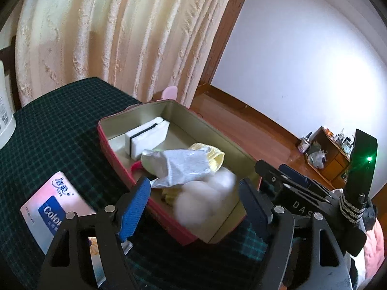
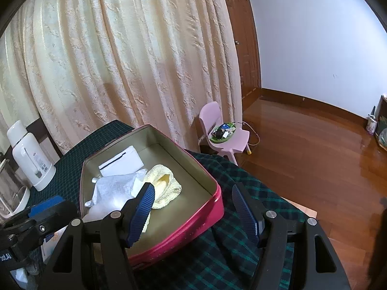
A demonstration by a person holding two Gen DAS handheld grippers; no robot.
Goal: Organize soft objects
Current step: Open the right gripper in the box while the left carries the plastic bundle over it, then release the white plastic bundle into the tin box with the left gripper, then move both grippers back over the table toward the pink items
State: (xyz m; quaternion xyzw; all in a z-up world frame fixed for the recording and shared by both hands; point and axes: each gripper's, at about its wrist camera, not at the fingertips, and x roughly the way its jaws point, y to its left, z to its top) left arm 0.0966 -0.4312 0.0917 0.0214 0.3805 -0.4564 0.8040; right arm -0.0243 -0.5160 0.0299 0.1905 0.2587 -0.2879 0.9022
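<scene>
A red tin box [image 1: 110, 154] [image 2: 193, 213] stands open on the dark checked tablecloth [image 1: 60, 111]. Inside lie a white sponge with a black stripe [image 1: 147, 136] [image 2: 121, 160], a crumpled white cloth [image 1: 183, 165] [image 2: 113, 189], a yellow knitted piece [image 1: 214, 157] [image 2: 167, 188] and a white fluffy ball [image 1: 208, 198]. My left gripper [image 1: 193, 205] is open, its fingers either side of the fluffy ball above the box's near end. My right gripper [image 2: 193, 207] is open and empty above the box's near right rim.
A pink and blue tissue pack [image 1: 53, 211] lies on the cloth left of the box. A white thermos [image 2: 31, 154] stands at the table's far left. A pink child's chair [image 2: 225, 133] holding a green bowl stands by the cream curtain [image 2: 121, 60]. Wooden floor lies to the right.
</scene>
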